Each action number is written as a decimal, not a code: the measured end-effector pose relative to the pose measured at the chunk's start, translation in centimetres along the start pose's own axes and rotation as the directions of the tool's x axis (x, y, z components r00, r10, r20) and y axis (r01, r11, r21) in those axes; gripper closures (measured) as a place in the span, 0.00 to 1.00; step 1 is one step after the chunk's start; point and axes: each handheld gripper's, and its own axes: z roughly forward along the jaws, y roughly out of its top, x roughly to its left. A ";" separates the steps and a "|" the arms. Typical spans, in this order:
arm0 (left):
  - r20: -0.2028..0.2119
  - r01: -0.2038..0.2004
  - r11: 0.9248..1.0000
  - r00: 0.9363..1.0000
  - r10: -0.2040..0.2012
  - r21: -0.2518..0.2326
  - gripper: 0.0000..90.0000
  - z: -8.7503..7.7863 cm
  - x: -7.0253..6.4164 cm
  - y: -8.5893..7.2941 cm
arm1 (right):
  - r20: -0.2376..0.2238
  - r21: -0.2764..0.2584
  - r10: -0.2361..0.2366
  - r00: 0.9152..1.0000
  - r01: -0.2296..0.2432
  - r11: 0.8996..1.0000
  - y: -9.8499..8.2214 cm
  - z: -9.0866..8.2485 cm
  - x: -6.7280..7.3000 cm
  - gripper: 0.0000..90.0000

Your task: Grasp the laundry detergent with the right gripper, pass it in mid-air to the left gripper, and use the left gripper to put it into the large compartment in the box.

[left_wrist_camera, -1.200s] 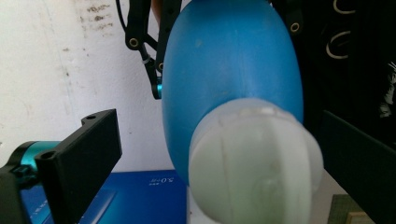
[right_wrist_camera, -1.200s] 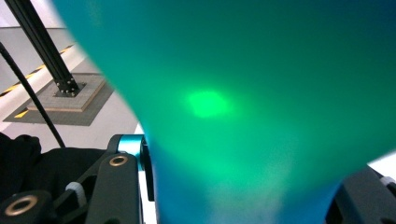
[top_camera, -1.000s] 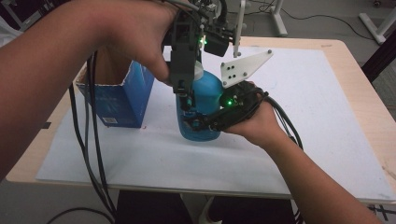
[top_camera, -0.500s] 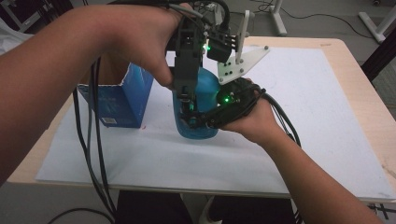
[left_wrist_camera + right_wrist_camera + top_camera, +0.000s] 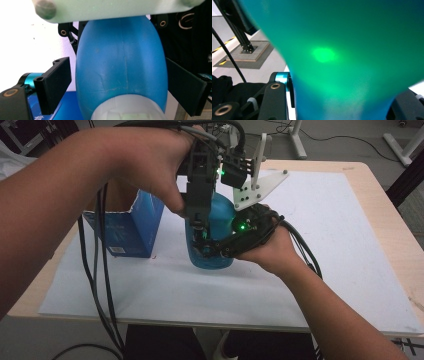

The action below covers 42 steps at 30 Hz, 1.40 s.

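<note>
On the desk [image 5: 350, 245], right tool [image 5: 207, 251] is clamped around the blue bottle [image 5: 212, 235] low on its body. Left tool [image 5: 120, 82] straddles the bottle's upper part, jaws wide, apparently not touching.

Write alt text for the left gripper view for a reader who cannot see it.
A blue plastic bottle with a white cap at the bottom edge sits between the left gripper's two black jaws, which stand just off its sides with small gaps. A pale plate crosses the top, above a white surface.
</note>
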 end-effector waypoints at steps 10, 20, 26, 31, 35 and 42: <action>-0.010 -0.013 1.000 1.000 0.013 0.004 0.20 -0.3 -0.4 0.1 | 0.011 -0.005 0.001 1.000 -0.001 1.000 0.1 -0.2 0.1 0.51; -0.009 -0.021 1.000 1.000 0.021 0.014 0.28 -0.2 -0.4 0.1 | 0.012 -0.005 0.004 1.000 -0.004 1.000 0.1 -0.2 0.2 0.52; -0.007 -0.021 1.000 1.000 0.022 0.012 0.31 -0.2 -0.4 0.2 | 0.006 -0.010 0.003 1.000 -0.003 1.000 0.1 -0.1 0.2 0.52; -0.010 -0.022 1.000 1.000 0.022 0.016 0.33 -0.1 -0.4 0.3 | 0.006 -0.007 0.004 1.000 -0.004 1.000 0.1 0.0 0.2 0.52; -0.013 -0.020 1.000 1.000 0.021 0.014 0.36 -0.1 -0.4 0.3 | 0.003 -0.009 0.002 1.000 -0.002 1.000 0.1 0.1 0.2 0.52; -0.011 -0.019 1.000 1.000 0.019 0.015 0.38 0.1 -0.4 0.2 | 0.002 -0.010 0.000 1.000 0.000 1.000 0.1 0.2 0.2 0.52</action>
